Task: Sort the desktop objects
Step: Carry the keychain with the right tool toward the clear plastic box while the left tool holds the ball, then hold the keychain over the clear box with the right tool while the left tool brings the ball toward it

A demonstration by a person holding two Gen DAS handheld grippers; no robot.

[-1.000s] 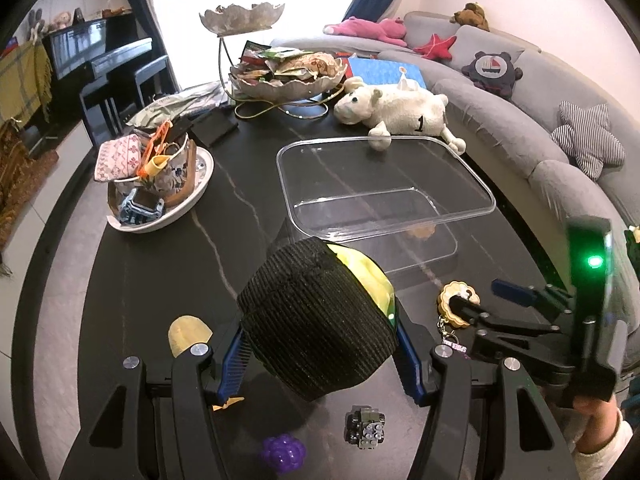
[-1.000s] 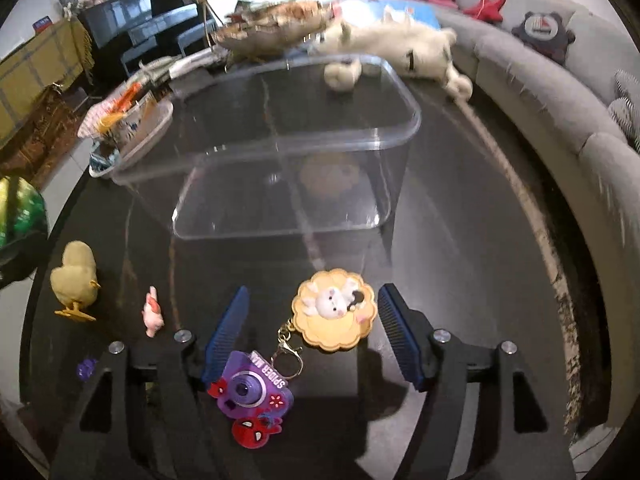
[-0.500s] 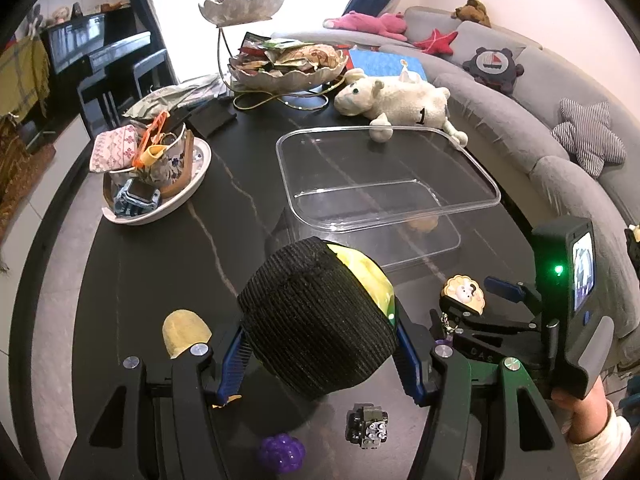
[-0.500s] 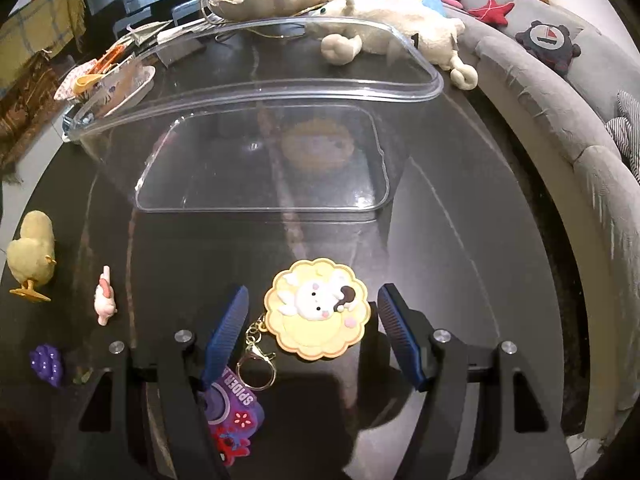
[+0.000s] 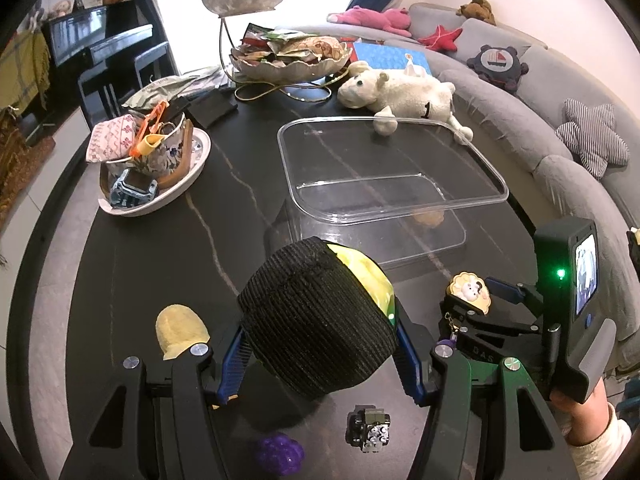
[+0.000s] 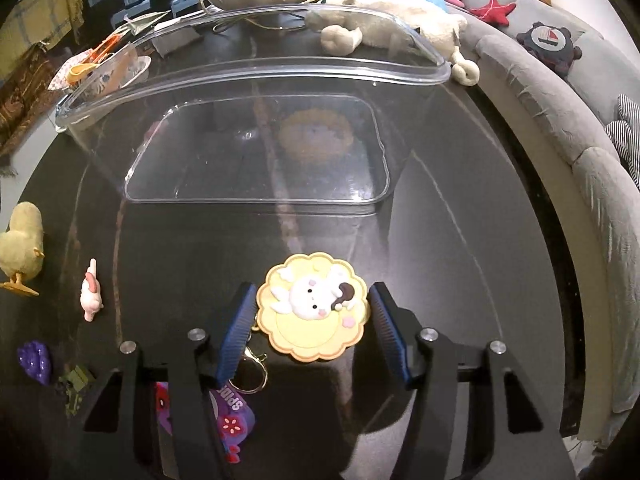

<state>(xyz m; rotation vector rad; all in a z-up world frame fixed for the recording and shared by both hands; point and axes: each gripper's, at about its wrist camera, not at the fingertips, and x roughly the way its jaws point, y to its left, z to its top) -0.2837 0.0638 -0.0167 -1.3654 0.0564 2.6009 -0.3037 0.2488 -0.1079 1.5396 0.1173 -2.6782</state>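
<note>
Gripping a black knitted hat (image 5: pixel 316 320) with a yellow-green lining, the left gripper (image 5: pixel 320 352) has both blue pads pressed into its sides and holds it above the dark marble table (image 5: pixel 224 216). Ahead of the left gripper, slightly right, sits the clear plastic bin (image 5: pixel 400 204), nothing visible inside. Just left of the left finger stands a yellow chick toy (image 5: pixel 180 330); under the gripper lie a purple grape charm (image 5: pixel 278 454) and a small dark block figure (image 5: pixel 368 428). Far ahead to the left is a white dish (image 5: pixel 188 176) piled with odds and ends, ahead a tiered snack stand (image 5: pixel 288 64) and a plush sheep (image 5: pixel 400 92), with a grey sofa (image 5: pixel 560 128) off right.

Right gripper (image 6: pixel 314 320) carries the flower-shaped yellow keychain (image 6: pixel 312 308) between its blue fingers (image 6: pixel 236 336), lifted off the table; the left pad touches its edge, the right pad shows a thin gap, so a firm clamp cannot be told. Its ring and a purple camera charm (image 6: pixel 228 420) hang below the left finger. The bin lies directly ahead of this gripper, close, a keychain reflection on its wall. Off to its left lie the chick, a small pink-white figure (image 6: pixel 91 292), the grape charm and the block figure. A hand (image 5: pixel 576 404) with a white sleeve holds the right gripper's handle in the left wrist view
</note>
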